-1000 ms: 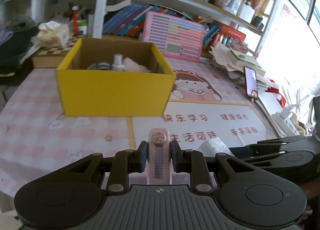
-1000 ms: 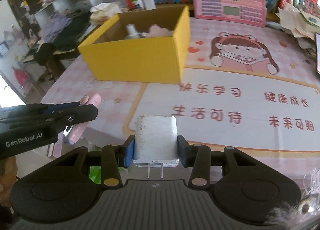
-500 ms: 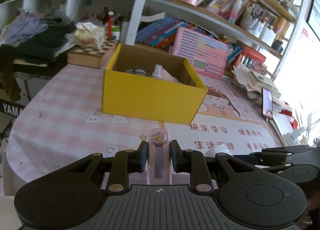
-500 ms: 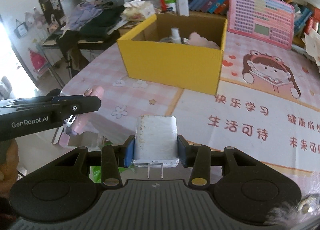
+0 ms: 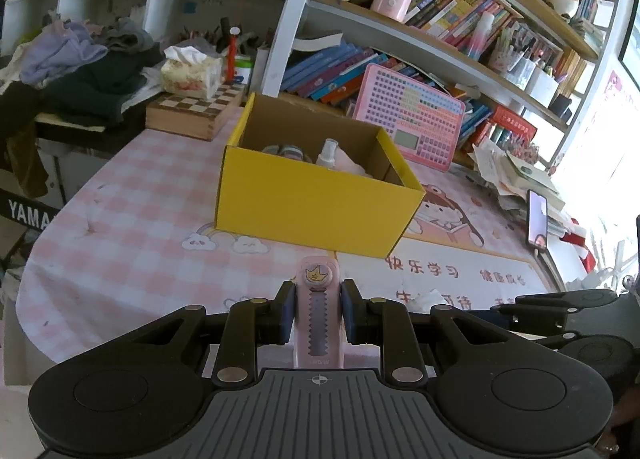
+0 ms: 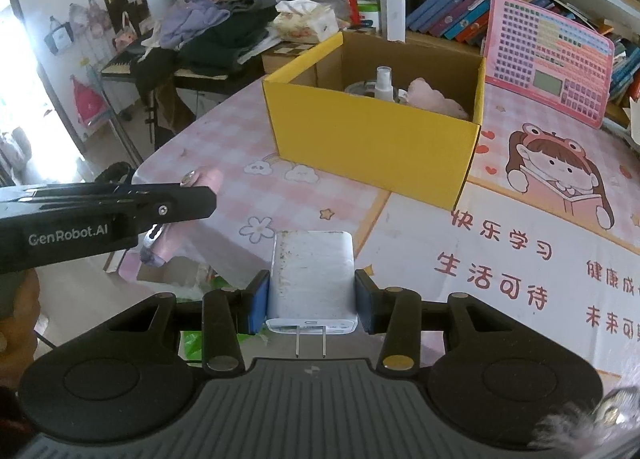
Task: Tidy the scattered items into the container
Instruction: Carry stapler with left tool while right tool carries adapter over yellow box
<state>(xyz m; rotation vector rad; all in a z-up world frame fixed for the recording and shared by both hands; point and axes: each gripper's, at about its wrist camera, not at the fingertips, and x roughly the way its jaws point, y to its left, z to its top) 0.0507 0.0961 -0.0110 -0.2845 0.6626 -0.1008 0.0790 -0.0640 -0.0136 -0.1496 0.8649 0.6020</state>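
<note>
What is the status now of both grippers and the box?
Left gripper shut on pink utility knife. Right gripper shut on white charger. Yellow box open ahead, spray bottle inside. Nothing in the way.

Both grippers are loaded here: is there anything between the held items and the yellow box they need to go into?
Nothing visible. The left gripper holds the pink utility knife, the right gripper the white charger. Only bare tablecloth lies before the yellow box, whose top is open. A spray bottle already sits inside.
</note>
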